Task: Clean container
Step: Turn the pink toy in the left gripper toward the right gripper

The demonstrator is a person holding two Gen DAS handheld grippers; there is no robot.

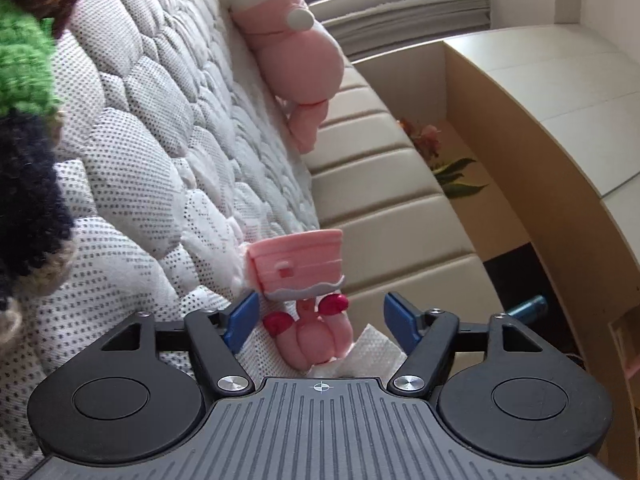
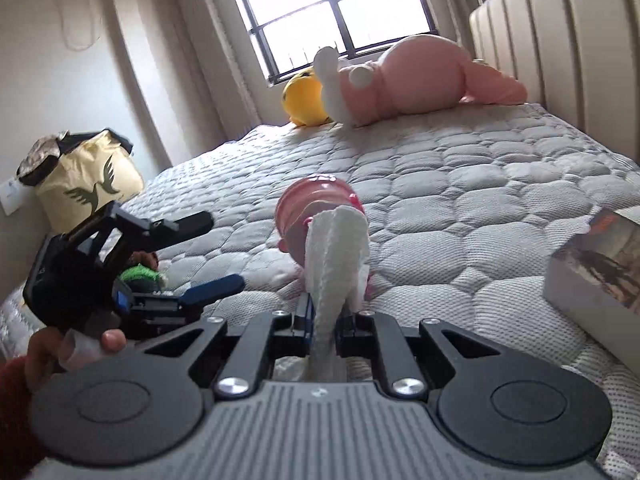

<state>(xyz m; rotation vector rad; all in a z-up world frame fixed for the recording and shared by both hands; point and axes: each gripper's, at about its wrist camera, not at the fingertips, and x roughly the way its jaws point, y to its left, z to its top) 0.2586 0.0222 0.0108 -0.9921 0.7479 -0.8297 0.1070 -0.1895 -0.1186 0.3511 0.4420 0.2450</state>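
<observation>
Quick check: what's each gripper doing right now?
Left gripper: open, holding nothing, pink container between its fingers.
Right gripper: closed on a white tissue.

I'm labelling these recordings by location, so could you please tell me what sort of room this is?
Most likely a bedroom: a quilted mattress fills the view, a padded headboard stands at its end, and plush toys, one pink and one yellow, lie beneath a barred window.

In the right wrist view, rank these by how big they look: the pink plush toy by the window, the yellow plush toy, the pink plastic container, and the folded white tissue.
1. Pink plush toy.
2. Pink plastic container and folded white tissue: look alike in size; the tissue is nearer the camera, so unranked.
3. Yellow plush toy, partly hidden and farther off.
</observation>
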